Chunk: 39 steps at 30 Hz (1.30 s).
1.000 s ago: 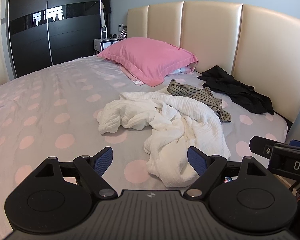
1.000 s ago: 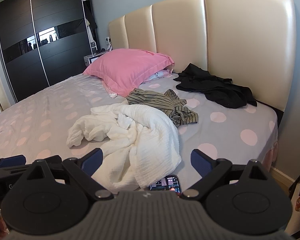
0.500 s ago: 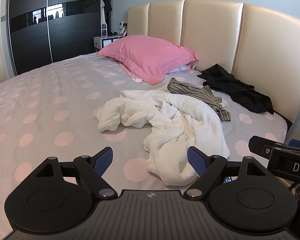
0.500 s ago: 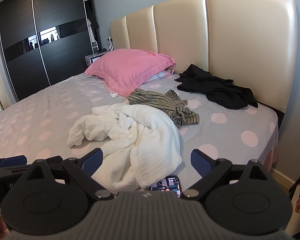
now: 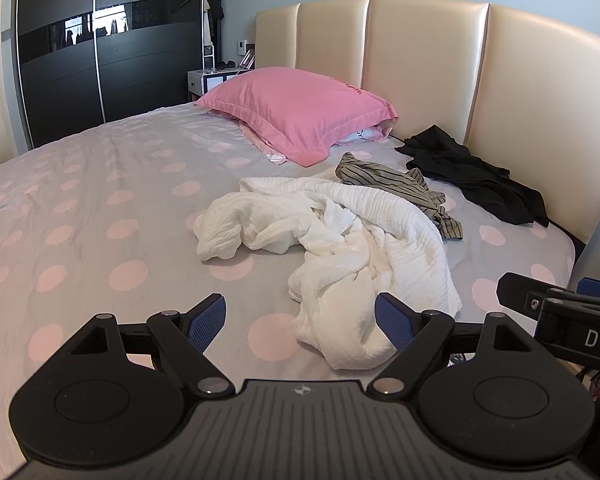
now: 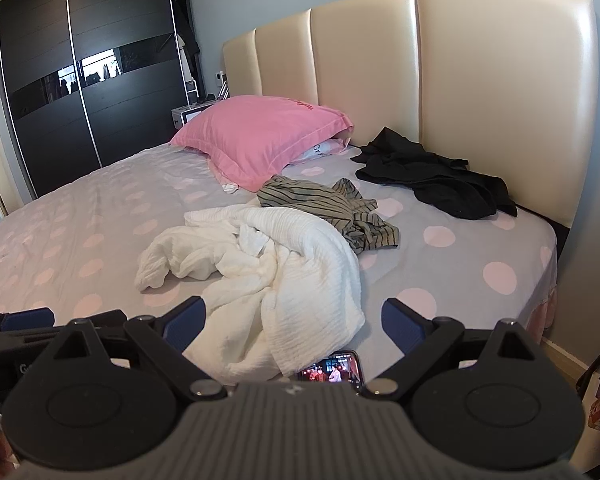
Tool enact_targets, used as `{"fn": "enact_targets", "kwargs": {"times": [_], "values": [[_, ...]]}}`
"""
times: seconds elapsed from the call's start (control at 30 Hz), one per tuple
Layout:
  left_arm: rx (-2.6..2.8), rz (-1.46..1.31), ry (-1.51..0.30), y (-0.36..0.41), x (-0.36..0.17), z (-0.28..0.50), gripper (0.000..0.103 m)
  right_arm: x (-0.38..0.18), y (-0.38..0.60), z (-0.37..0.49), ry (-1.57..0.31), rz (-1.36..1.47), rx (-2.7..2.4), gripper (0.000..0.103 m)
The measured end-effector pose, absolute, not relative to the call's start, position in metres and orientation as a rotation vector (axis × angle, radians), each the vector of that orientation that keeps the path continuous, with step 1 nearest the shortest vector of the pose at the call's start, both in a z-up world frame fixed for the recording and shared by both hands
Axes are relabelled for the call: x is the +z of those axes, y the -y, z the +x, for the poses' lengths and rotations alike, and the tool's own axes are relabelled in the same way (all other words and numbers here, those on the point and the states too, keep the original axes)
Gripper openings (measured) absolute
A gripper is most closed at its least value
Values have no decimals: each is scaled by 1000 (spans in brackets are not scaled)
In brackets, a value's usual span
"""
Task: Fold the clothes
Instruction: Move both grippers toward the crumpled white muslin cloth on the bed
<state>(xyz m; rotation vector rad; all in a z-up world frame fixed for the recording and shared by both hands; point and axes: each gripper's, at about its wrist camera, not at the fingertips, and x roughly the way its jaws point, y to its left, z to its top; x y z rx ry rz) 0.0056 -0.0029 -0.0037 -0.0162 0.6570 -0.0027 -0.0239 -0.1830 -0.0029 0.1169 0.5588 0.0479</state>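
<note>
While my left gripper (image 5: 300, 322) hangs with its jaws spread wide and nothing between them, the left view shows the white garment (image 5: 340, 248) crumpled near the bed's (image 5: 80, 220) right edge, its lower end just past my fingertips. The striped garment (image 5: 396, 186) touches its far side, so a deep pinch could, I think, drag both up together. The black garment (image 5: 476, 178) lies apart by the headboard corner.

From the right view, my right gripper (image 6: 294, 322) is equally wide open and empty, poised over the white heap's near folds. A phone (image 6: 334, 368) lies at the bed's near edge, touching or just under the cloth's hem; I cannot tell which. Lifting the cloth there could flick it off the bed. Grabbing a bunched fold instead of a true edge would leave me with a twisted garment.
</note>
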Motion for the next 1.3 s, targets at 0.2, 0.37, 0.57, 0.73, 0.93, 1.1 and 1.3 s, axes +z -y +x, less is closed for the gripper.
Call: {"fn": "enact_targets", "kwargs": {"times": [0.2,0.37,0.57,0.73,0.93,1.1,1.3], "values": [[-3,-20,-661,0,-5,6,82,-3,180,-24,-560,108,48,96],[-2,-22,-663,-1,-6,6,82,-3,180,-24,-560,106,48,96],[0,-25,-669,-3,-6,6,82,-3,180,-23,-560,106,50,96],[-2,-30,-671,-4,-6,6,82,-4,180,-22,-561,106,51,96],[-2,-31,-675,-6,-7,6,82,-4,180,-21,-563,101,53,96],[8,-33,-691,-11,-11,8,82,-4,175,-21,-576,83,57,96],[4,-23,-721,-16,-15,16,82,-7,164,-9,-630,45,107,93]]}}
